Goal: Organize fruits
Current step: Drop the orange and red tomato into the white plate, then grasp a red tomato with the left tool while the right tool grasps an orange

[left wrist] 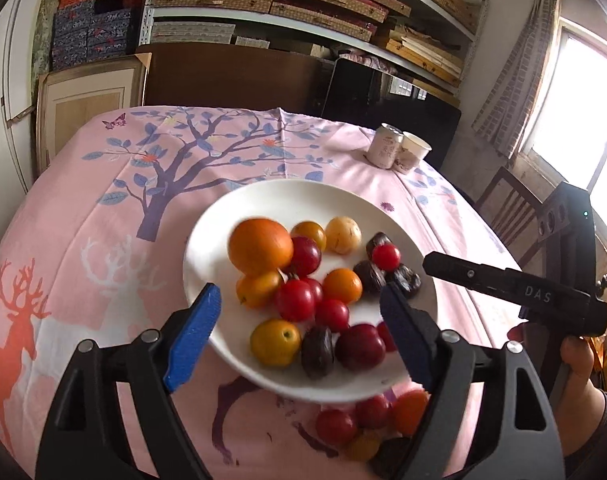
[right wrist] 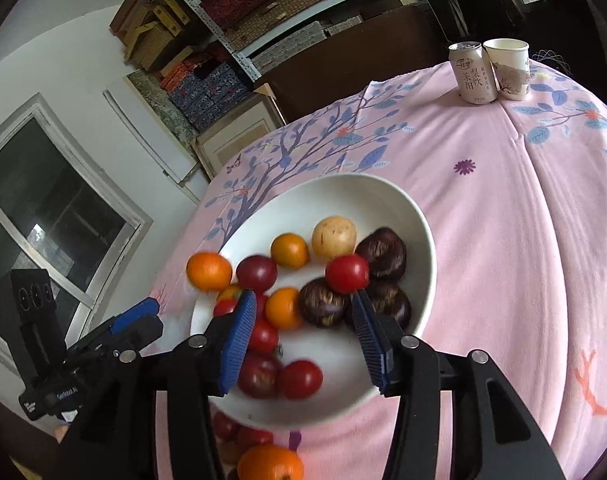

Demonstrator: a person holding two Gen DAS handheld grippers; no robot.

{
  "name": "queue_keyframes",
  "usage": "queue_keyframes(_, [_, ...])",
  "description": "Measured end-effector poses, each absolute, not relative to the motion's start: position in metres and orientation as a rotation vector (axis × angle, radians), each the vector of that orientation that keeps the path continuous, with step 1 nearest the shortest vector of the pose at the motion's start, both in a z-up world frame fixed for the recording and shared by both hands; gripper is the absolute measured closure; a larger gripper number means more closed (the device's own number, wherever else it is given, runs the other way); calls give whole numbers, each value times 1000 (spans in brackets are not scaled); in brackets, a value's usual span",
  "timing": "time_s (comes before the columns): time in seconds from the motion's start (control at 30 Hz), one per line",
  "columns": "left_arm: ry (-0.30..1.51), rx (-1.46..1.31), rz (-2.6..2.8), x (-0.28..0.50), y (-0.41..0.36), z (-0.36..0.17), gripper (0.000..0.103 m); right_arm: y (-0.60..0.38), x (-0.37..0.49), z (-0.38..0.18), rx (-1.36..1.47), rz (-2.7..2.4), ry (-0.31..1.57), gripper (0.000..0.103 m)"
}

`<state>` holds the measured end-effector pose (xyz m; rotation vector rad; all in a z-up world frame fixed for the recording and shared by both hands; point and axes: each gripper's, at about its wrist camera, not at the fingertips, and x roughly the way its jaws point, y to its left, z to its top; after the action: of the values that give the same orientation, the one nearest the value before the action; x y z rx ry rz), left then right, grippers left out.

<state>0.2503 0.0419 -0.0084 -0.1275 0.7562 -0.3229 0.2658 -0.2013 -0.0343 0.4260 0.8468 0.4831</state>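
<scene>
A white plate (left wrist: 287,200) sits on the pink tablecloth, holding a big orange (left wrist: 260,246), small orange and yellow fruits, red tomatoes (left wrist: 294,300) and dark purple fruits (left wrist: 317,352). My left gripper (left wrist: 303,320) hovers over the plate's near rim, open, blue pads apart and touching nothing. In the right wrist view my right gripper (right wrist: 303,340) hangs open above the same plate (right wrist: 383,196). A red tomato (right wrist: 346,273) and dark fruits (right wrist: 323,308) lie beyond its tips, none pinched. Several loose fruits (left wrist: 367,420) lie on the cloth beside the plate's near edge.
A drink can (right wrist: 472,74) and a paper cup (right wrist: 507,68) stand together at the table's far corner. A wooden chair (left wrist: 503,200) stands by the right side near the window. Shelves of boxes fill the wall behind. The left gripper's fingers (right wrist: 137,312) show at lower left.
</scene>
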Motion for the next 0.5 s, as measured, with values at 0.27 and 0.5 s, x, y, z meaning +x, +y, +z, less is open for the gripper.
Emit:
queue_keyframes(0.27, [810, 111, -441, 133, 4, -41, 24, -227, 171, -64, 396, 493, 838, 45])
queue_keyframes(0.5, [838, 223, -442, 95, -35, -71, 38, -229, 158, -69, 379, 477, 824, 42])
